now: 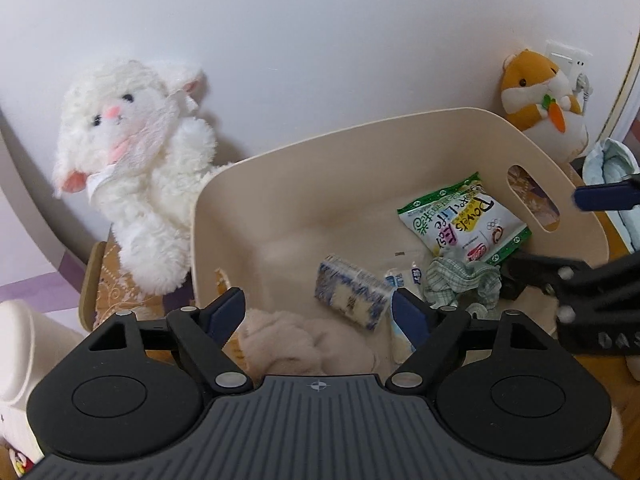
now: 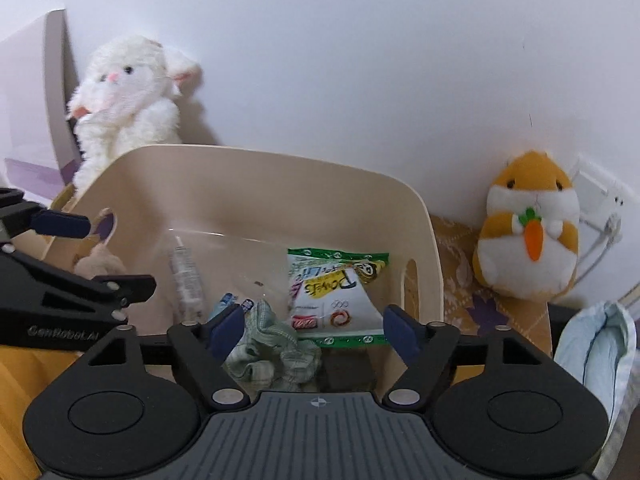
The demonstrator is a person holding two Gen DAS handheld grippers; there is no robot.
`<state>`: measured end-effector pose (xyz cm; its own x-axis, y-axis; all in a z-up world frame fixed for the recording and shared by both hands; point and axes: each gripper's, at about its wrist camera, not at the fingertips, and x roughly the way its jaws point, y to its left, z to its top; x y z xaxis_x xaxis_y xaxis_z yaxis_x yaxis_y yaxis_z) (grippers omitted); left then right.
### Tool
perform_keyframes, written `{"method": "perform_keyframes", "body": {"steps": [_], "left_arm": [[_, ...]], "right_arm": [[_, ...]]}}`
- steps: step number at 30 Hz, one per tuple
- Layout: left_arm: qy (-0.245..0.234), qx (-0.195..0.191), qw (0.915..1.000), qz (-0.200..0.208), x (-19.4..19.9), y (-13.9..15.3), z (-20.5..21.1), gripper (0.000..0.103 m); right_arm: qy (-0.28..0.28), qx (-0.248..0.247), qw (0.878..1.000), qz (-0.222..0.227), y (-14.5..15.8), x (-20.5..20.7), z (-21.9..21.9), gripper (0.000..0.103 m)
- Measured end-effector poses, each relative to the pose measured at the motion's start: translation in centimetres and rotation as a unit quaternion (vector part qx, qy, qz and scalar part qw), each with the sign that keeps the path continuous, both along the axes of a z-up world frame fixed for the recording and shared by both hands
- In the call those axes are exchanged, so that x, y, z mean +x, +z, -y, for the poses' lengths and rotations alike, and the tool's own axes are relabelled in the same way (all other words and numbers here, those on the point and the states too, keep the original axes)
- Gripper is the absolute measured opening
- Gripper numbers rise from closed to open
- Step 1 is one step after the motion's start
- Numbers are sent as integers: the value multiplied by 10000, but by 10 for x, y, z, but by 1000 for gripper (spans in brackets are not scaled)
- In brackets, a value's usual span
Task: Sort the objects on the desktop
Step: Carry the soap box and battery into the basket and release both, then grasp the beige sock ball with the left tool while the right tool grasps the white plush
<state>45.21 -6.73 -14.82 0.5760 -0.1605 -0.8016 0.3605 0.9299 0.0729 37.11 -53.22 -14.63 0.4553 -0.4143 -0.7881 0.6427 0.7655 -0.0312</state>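
I held both tongs spread and empty over the beige bin (image 1: 360, 168) — left tongs (image 1: 320, 312) above the sponge (image 1: 354, 294), right tongs (image 2: 314, 332) above the green cloth (image 2: 276, 344) and snack packet (image 2: 336, 292). Drop-off looked done — next, I judged, fetch another item.

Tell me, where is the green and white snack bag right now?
The snack bag lies inside the beige bin, toward its right end near the handle slot, just behind the crumpled green cloth.
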Motion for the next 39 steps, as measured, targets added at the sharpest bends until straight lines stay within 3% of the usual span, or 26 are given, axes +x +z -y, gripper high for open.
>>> {"method": "perform_keyframes", "body": {"steps": [3,12,18,24,29,35,39], "left_arm": [[54,-52,10000,9,-7,5,-7,82],[121,-281,9995,86,-40,22,-38,82],[-138,-279,9995,3,-77,29,-57,82],[-587,-226,9973,-380,-117,20,-68,82],[-987,-54,9912,-885,-147,-1,-72,82],[-1109,96,9839,-1395,-176,-31,-76,82],[-1090,-51,9782,-1765,-181,-47,-76,82]], "right_arm": [[118,-157,9998,90,7,-8,-11,95],[242,-341,9988,234,31,-44,-46,103],[141,-134,9995,261,30,-78,-73,103],[227,-9,9997,39,16,-106,-99,103],[639,160,9974,-277,0,-121,-117,103],[1228,387,9903,-529,-16,-122,-134,103],[1308,428,9883,-651,-27,-116,-138,103]]}}
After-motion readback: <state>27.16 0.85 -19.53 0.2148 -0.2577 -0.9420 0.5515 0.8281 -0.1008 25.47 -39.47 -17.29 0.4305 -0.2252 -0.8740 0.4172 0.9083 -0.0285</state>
